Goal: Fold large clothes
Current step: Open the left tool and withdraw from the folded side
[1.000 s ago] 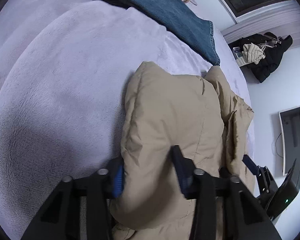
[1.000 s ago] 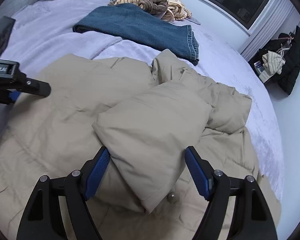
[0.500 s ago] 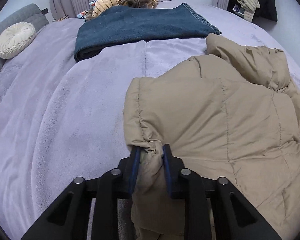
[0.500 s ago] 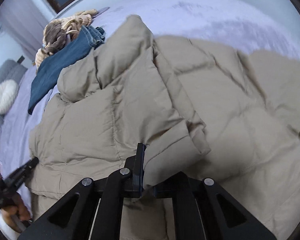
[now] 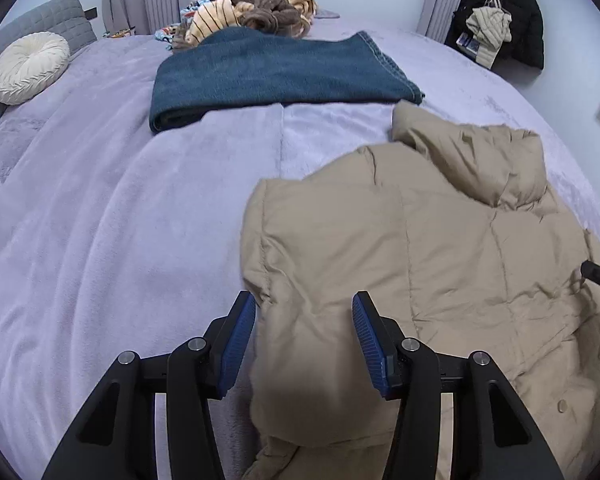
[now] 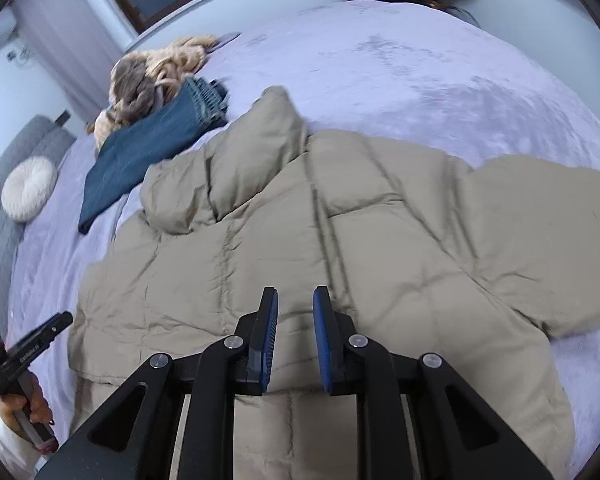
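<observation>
One tan puffer coat [image 5: 440, 272] spread flat on the lavender bed [image 5: 100, 240], filling the near right part of the left wrist view, hood [image 5: 480, 160] bunched at its far end. One sleeve folded across the body, another [image 6: 540, 232] lying out to the right in the right wrist view.

Left hand-held gripper [image 5: 304, 320]: fingers spread wide apart, straddling the coat's near left edge, clamping nothing; blue pads [image 5: 238, 340] facing each other, two in number. Right hand-held gripper [image 6: 295, 320]: fingers parted by a narrow gap, nothing between them, poised over the coat's near middle.

One folded pair of blue jeans [image 5: 276, 76] farther up the bed, just beyond the hood and apart from it. One heap of striped and brown clothes [image 5: 256, 8] behind the jeans. One round cream cushion [image 5: 30, 66] at far left, against a grey headboard [image 5: 44, 16]. Dark clothing [image 5: 500, 16] hanging at far right.
</observation>
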Demonstrator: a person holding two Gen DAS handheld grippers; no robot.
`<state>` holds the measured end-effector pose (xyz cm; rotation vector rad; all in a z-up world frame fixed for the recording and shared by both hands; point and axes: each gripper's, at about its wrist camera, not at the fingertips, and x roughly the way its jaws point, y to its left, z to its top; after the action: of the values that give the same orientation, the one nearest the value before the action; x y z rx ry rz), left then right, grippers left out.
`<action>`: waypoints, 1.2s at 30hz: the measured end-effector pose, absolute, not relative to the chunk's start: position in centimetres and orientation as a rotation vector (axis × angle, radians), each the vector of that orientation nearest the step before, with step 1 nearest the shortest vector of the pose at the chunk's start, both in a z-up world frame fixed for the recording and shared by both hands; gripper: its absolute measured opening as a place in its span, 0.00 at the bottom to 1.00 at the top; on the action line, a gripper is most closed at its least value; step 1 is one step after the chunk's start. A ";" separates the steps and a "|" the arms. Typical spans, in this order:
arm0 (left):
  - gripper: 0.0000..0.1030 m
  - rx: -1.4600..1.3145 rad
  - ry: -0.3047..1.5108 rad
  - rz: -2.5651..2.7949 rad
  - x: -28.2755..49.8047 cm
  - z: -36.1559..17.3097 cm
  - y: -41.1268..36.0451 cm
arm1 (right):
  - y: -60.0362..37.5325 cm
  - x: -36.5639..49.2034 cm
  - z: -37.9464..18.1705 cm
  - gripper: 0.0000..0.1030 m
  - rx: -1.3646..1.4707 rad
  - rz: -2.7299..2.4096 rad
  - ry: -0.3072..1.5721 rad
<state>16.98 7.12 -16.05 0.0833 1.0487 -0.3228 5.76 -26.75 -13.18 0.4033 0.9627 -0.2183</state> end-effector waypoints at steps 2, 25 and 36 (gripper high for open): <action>0.53 0.111 1.062 -0.290 16.6 -17.9 6.1 | -26.5 7.1 -15.1 0.19 0.354 -0.234 1.001; 0.58 0.112 1.115 -0.321 6.7 -10.0 -0.4 | -33.7 -5.9 -12.3 0.41 0.759 -0.245 1.052; 1.00 0.090 1.077 -0.333 1.7 -5.2 -6.1 | -36.3 -11.8 -9.8 0.61 0.831 -0.244 1.079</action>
<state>1.69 -6.07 -5.22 0.0898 1.0772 -0.3334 -11.76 -36.32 -9.85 0.8313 1.0790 -0.2436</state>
